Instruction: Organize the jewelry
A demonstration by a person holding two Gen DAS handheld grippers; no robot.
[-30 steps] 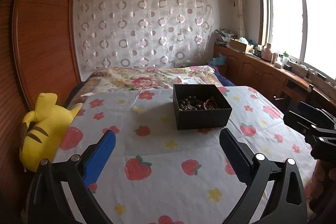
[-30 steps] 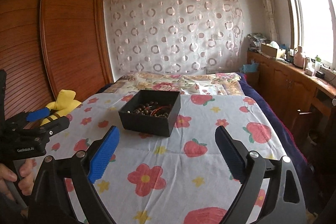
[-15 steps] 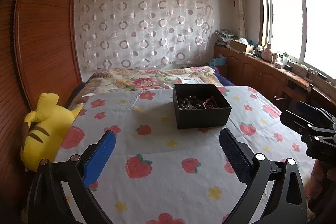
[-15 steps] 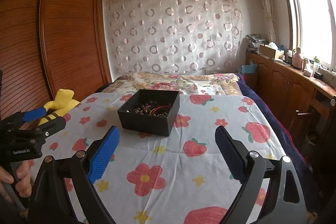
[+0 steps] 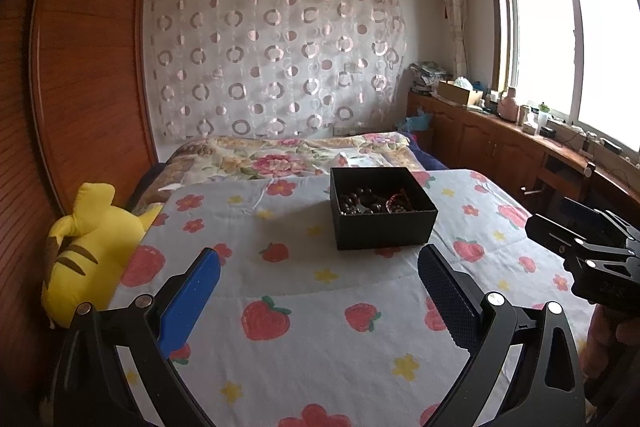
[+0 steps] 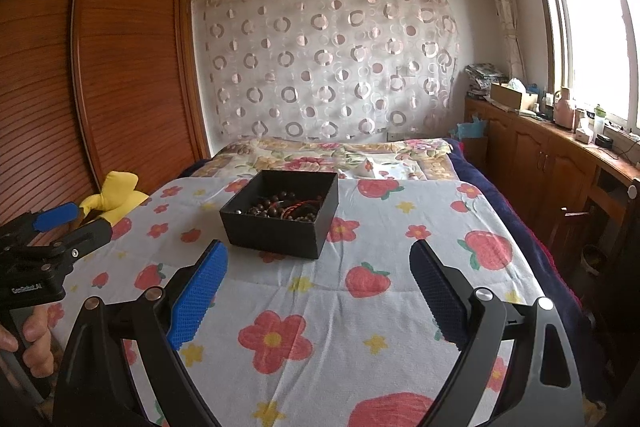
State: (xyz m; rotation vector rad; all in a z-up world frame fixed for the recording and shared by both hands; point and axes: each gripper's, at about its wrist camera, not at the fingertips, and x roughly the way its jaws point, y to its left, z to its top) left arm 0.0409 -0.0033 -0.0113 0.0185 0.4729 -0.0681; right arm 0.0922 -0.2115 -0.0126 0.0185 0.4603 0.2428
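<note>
A: Status? Where's the jewelry?
B: Beads (image 5: 370, 202) piled in the open black box (image 5: 382, 231) on the bed (image 5: 320, 327), 12 o'clock of both grippers. Left gripper (image 5: 320, 271) and right gripper (image 6: 318, 263) spread wide, holding nothing.
A: Step?
B: Fits pre-sort or all stowed; can't tell.
A: Change from earlier?
B: Both views barely shifted.

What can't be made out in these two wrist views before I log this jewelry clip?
- Jewelry in the black box: dark beads and a red strand show, but the near wall hides the bottom; piece count unclear, both views.
- Yellow plush toy: largely hidden behind the left gripper in the right wrist view.
- Right gripper: partly cut off by the frame edge in the left wrist view.
</note>
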